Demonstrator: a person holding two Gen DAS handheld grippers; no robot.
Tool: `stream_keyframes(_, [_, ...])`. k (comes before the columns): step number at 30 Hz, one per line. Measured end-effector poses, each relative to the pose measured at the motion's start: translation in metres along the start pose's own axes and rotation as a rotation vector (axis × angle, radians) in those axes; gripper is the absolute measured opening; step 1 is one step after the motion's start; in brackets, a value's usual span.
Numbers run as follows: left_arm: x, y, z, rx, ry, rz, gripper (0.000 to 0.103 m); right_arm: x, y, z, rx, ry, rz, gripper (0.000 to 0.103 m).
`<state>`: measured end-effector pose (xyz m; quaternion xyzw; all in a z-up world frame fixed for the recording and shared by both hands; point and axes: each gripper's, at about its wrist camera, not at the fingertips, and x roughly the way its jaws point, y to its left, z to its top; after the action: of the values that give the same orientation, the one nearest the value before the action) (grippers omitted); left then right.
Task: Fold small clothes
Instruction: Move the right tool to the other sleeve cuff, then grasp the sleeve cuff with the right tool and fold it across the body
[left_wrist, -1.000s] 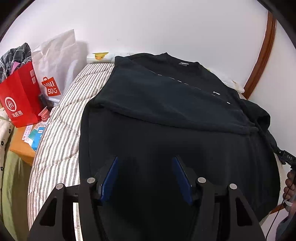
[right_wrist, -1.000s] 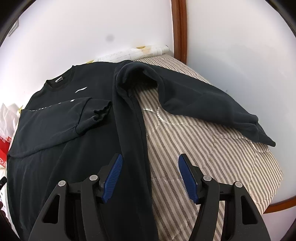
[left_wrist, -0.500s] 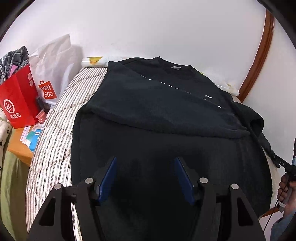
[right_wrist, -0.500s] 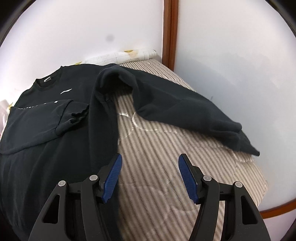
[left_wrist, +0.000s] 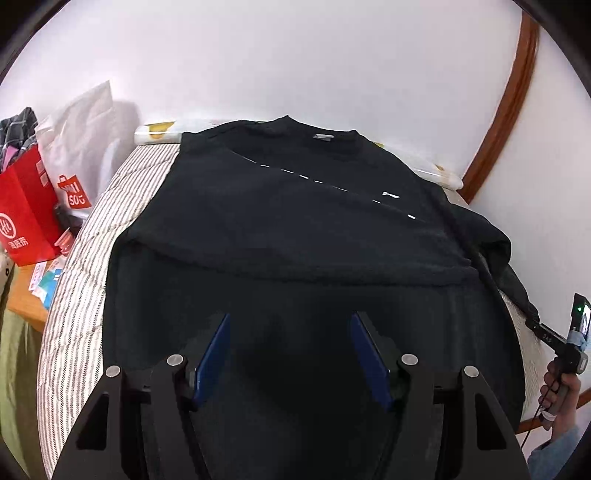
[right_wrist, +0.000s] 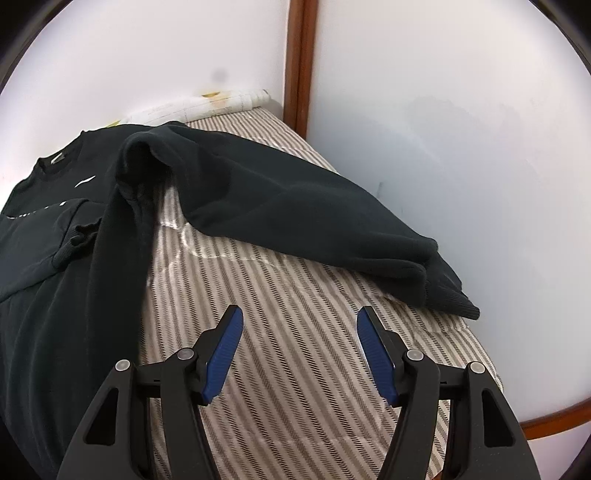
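A black long-sleeved sweatshirt (left_wrist: 295, 236) lies face up on the brown-and-white striped mattress (right_wrist: 295, 332). One sleeve is folded across the chest; the other sleeve (right_wrist: 314, 206) lies spread out on the mattress toward the wall. The left gripper (left_wrist: 290, 354) hangs over the garment's lower body, jaws apart, holding nothing. The right gripper (right_wrist: 299, 350) hovers above bare mattress short of the spread sleeve, jaws likewise apart and empty (no cloth between its blue pads (right_wrist: 225, 350)). Judged step: second sleeve fold. The next move calls for pinching the ribbed cuff (right_wrist: 450, 295) and carrying it across the chest.
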<state>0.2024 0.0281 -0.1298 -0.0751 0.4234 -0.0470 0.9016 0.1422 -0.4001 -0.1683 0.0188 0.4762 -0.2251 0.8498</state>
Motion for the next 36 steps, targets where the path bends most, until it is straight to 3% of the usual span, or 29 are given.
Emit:
stream_keyframes(12, [-0.010, 0.014, -0.007, -0.023, -0.002, 0.028, 0.063, -0.003, -0.002, -0.001, 0.005, 0.004, -0.008, 0.063])
stream_keyframes(19, [-0.005, 0.027, -0.005, -0.092, 0.012, 0.021, 0.063, 0.002, -0.002, -0.005, -0.009, 0.009, -0.047, 0.063])
stream_keyframes(25, [0.009, 0.008, -0.001, -0.056, 0.034, 0.036, 0.063, 0.030, -0.011, -0.004, -0.036, 0.044, -0.092, 0.064])
stream_keyframes(29, [0.017, 0.000, 0.001, -0.046, 0.034, 0.047, 0.063, 0.043, -0.022, 0.007, -0.017, 0.021, -0.109, 0.071])
stream_keyframes(36, [0.033, 0.001, 0.001, -0.066, 0.057, 0.061, 0.063, 0.062, -0.030, 0.027, -0.037, 0.001, -0.149, 0.070])
